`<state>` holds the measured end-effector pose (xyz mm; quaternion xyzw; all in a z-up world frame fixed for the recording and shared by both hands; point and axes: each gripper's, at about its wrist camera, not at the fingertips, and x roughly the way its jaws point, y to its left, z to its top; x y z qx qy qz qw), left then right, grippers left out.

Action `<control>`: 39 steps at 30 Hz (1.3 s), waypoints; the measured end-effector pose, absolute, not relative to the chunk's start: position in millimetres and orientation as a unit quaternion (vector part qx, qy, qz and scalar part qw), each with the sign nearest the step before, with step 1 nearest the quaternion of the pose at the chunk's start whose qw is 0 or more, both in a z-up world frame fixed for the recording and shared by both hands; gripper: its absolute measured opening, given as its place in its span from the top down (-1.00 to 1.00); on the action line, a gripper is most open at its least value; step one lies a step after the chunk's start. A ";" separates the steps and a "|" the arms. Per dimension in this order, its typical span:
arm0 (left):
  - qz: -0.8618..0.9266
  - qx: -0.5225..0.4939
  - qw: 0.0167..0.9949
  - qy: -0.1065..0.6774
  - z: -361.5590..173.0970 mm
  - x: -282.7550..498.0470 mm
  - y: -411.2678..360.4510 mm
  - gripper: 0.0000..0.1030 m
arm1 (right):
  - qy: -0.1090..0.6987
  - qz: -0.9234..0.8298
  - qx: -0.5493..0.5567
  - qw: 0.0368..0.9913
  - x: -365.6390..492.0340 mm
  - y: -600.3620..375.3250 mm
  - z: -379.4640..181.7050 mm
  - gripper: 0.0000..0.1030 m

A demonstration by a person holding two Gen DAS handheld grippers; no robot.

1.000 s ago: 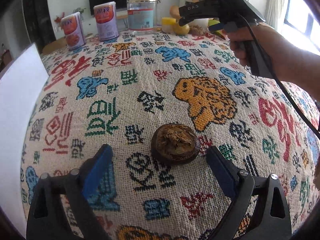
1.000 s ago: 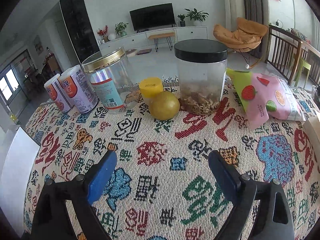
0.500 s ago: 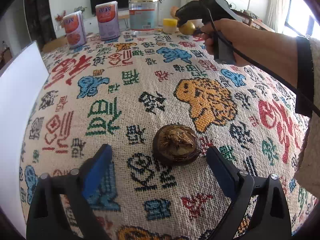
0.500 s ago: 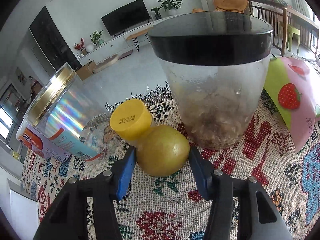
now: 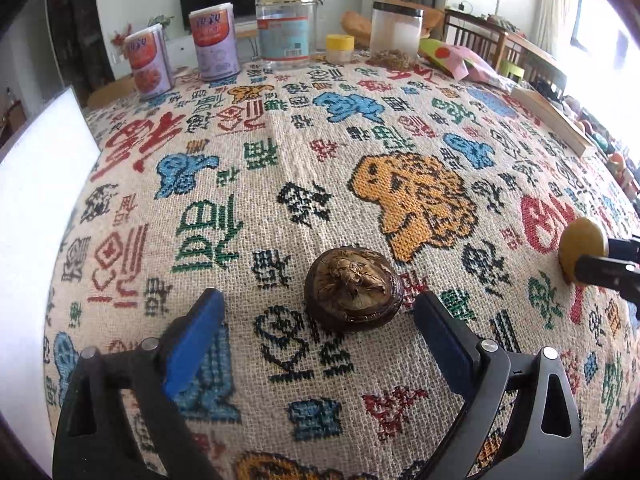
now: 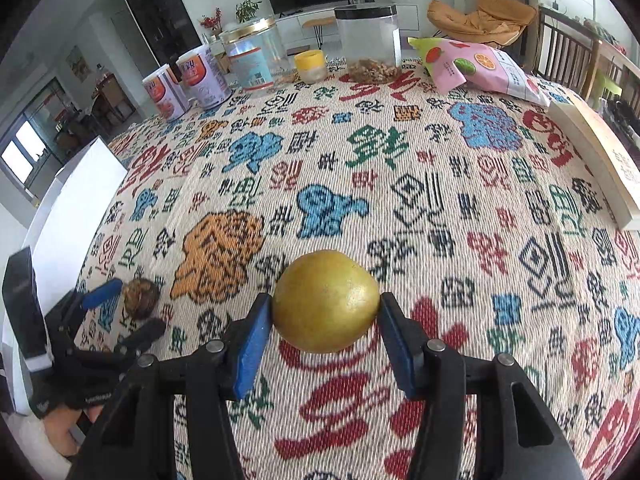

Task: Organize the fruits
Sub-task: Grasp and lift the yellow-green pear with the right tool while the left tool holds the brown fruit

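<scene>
The right gripper [image 6: 326,312] clamped the yellow fruit [image 6: 326,301], long axis crosswise between its pads – only the left view showed the left gripper [image 5: 316,320], open around the brown fruit [image 5: 354,289].

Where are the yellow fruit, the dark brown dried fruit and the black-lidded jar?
yellow fruit [image 6: 326,302], right wrist view, middle of its skin between the pads.
dark brown dried fruit [image 5: 354,288], left wrist view, its wrinkled top.
black-lidded jar [image 6: 367,40], right wrist view, its clear wall.
</scene>
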<state>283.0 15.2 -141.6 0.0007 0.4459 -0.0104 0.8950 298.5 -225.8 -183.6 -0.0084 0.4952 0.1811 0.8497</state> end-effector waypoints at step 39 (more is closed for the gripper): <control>-0.009 0.003 0.895 0.446 -142.3 284.3 13.8 -0.90 | 0.509 0.036 -0.021 0.860 193.5 -220.5 -212.3 -1.00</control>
